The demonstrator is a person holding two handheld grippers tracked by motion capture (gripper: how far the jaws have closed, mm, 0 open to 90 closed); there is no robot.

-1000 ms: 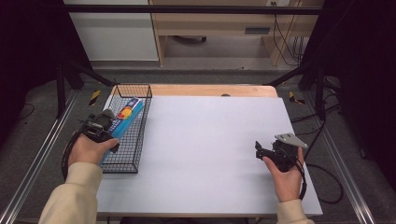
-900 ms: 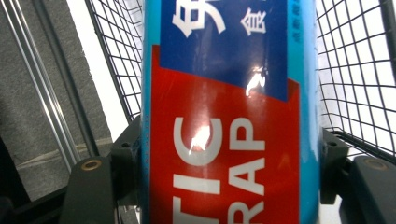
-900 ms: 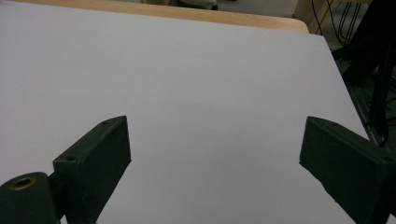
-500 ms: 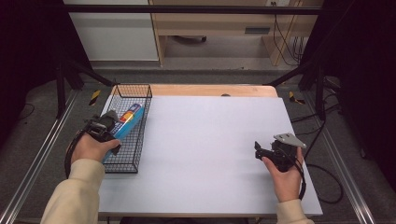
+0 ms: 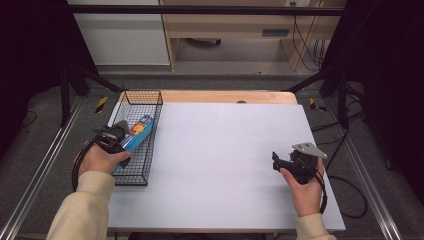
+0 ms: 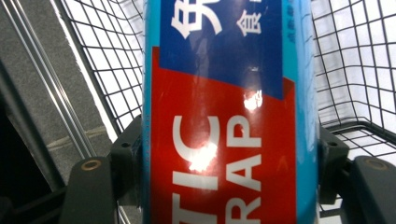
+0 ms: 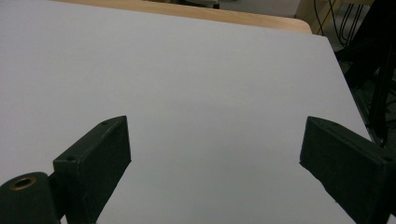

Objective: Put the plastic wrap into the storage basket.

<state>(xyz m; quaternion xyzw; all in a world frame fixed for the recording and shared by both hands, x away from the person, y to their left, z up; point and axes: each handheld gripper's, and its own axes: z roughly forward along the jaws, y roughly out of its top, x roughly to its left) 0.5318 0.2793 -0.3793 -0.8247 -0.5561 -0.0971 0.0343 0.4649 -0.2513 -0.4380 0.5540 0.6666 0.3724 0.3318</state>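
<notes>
1. Left gripper (image 5: 121,136) has its fingers (image 6: 125,163) clamped on both long sides of a blue-and-red plastic wrap box (image 5: 136,134). Grip looks square in the left gripper view.
2. The box sits tilted over the wire basket (image 5: 148,131) at the left edge of the tabletop (image 5: 225,150), far end pointing into the basket. Can't tell whether that end touches the mesh.
3. Right gripper (image 5: 278,161) hovers over bare tabletop, well apart from the box, fingers (image 7: 100,154) spread wide, holding nothing.
4. My read of the step: carrying phase, box in hand at the basket. Whether it's going in or coming out can't be told from this moment.
5. Next move calls for holding the pinch firm and keeping the long box clear of the basket rim and side wires; snagging a corner is the main risk.
6. Right gripper isn't needed unless the box gets handed over.
</notes>
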